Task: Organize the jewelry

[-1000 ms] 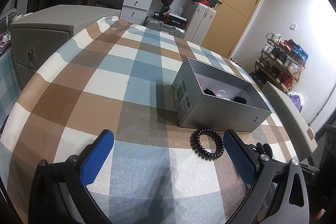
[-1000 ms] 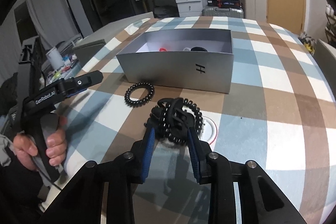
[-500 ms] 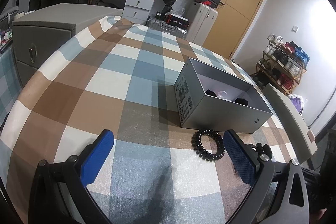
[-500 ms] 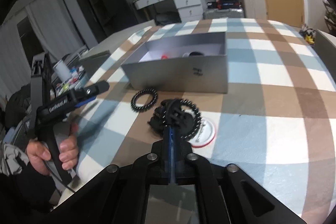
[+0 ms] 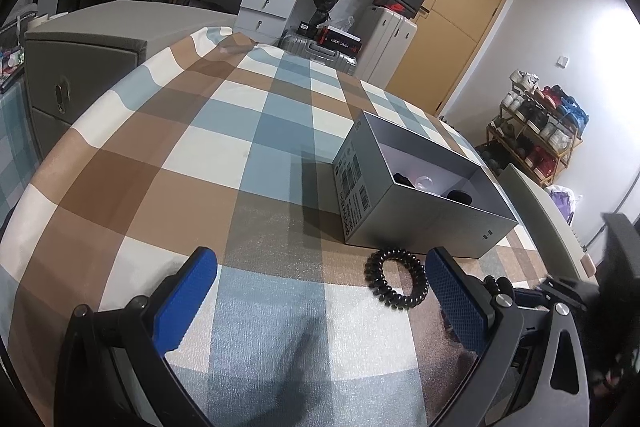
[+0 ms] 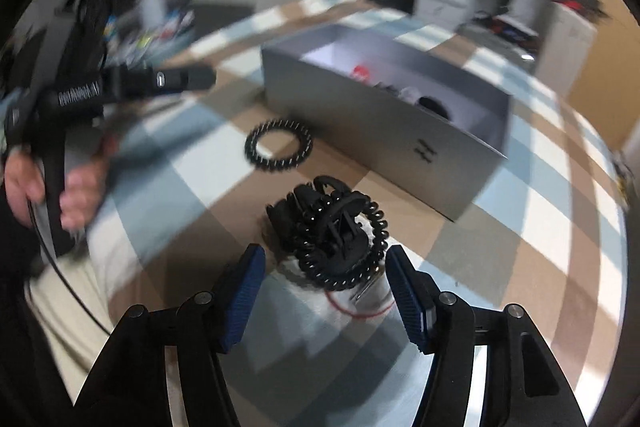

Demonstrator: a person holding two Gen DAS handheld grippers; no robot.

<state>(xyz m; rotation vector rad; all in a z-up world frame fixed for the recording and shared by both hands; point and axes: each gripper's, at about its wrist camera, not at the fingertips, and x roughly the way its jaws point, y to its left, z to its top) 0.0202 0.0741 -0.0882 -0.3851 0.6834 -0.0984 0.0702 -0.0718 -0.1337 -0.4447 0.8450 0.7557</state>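
An open grey box point(image 5: 420, 215) stands on the checked tablecloth, with a few small items inside; it also shows in the right wrist view point(image 6: 384, 107). A black spiral hair tie point(image 5: 395, 283) lies in front of the box, just inside my open left gripper's point(image 5: 320, 287) right finger; it shows in the right wrist view too point(image 6: 279, 145). My right gripper point(image 6: 324, 283) is open, its fingers on either side of a black claw clip tangled with a second spiral tie point(image 6: 332, 239), which sits over a thin red ring point(image 6: 360, 311).
The left gripper and the hand that holds it point(image 6: 72, 131) are at the left of the right wrist view. A grey cabinet point(image 5: 80, 67) stands beyond the table's far left edge. A flat grey lid point(image 5: 540, 211) lies right of the box.
My right gripper was shut half a second ago and has now opened wide around the clip and tie. It has swung, the view is blurred. My left gripper has barely moved.
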